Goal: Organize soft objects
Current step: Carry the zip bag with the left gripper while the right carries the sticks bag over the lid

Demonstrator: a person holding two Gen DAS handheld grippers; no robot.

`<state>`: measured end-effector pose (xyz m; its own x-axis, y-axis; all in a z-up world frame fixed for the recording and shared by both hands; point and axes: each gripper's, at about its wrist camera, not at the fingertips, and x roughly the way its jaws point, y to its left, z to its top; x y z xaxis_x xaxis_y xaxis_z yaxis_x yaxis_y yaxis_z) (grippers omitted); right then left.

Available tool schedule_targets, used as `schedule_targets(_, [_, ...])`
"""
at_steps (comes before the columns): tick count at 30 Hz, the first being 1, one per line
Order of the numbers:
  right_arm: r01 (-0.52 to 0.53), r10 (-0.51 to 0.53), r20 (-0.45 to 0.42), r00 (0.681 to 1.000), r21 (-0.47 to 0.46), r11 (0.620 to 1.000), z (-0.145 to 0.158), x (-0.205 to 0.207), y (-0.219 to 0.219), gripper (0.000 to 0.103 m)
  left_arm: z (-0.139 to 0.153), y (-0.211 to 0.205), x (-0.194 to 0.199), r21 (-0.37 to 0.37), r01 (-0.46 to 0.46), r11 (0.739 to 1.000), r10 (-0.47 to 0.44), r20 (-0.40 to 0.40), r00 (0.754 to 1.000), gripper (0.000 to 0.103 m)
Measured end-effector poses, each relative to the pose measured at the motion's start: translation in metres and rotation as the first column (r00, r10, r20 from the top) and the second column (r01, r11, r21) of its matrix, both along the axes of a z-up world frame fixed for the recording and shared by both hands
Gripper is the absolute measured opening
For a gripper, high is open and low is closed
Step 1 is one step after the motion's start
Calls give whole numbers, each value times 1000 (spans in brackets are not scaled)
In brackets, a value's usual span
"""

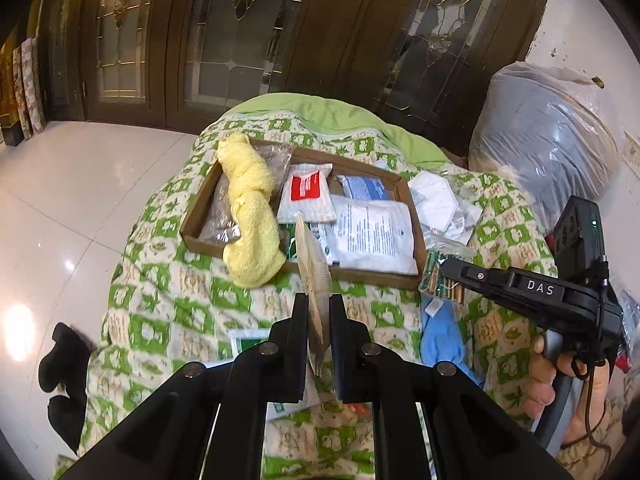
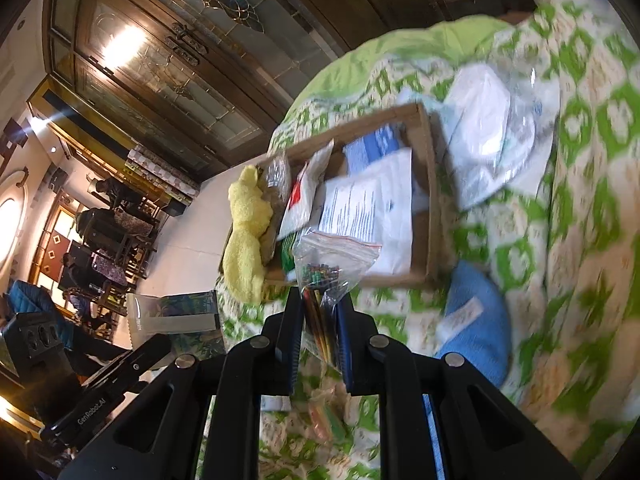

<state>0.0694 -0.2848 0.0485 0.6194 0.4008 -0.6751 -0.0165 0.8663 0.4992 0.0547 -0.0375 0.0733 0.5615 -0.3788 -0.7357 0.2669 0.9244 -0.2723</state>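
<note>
Setting: white tiled floor (image 1: 80,184), dark wooden doors with leaded glass (image 1: 224,40) behind, and a green-and-cream patterned quilt (image 1: 172,312) as the work surface.

Item 1: shallow cardboard tray (image 1: 414,216) lying on the quilt. Contents: yellow towel (image 1: 250,216), draped over the near rim at the tray's left end; white packet with a red label (image 1: 306,196); white printed packet (image 1: 374,236); blue-and-white packet (image 1: 366,188) toward the far side.

Item 2: flat beige packet (image 1: 314,276), held edge-on, upright, above the quilt just in front of the tray. Left gripper (image 1: 319,300) is nearly closed and clamped on it.

Item 3: clear zip bag of small coloured pieces (image 2: 332,264), raised near the tray's front edge. Right gripper (image 2: 320,300) is nearly closed, pinching the bag's lower part.

Item 4: blue knitted cloth (image 2: 476,320), on the quilt near the tray's right corner.

Item 5: clear-wrapped white packets (image 2: 492,128), on the quilt just beside the tray's right end.

Item 6: large plastic bag of grey fabric (image 1: 548,136), at the far right.
</note>
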Motion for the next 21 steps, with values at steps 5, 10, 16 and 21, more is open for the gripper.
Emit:
schedule_targets(5, [11,-11,4,1000,-42,999,11,25,-10,16,9,-6,24,-20,9,1000,-9,9,1000,9])
schedule_targets(10, [11,-13,-29,999,-57,998,9,61,-14,16,15,-14,49,-25,24,999,-23,17,1000,9])
schedule_targets(16, [-2,-2,-48,999,-75,997,1,96,-4,16,15,-26,90,-39,24,999,-23,15,1000,9])
schedule_targets(21, [-23,16,-76,997,-81,996,-10,122,4,16,9,-36,127,-76,9,997,-9,-1,1000,9])
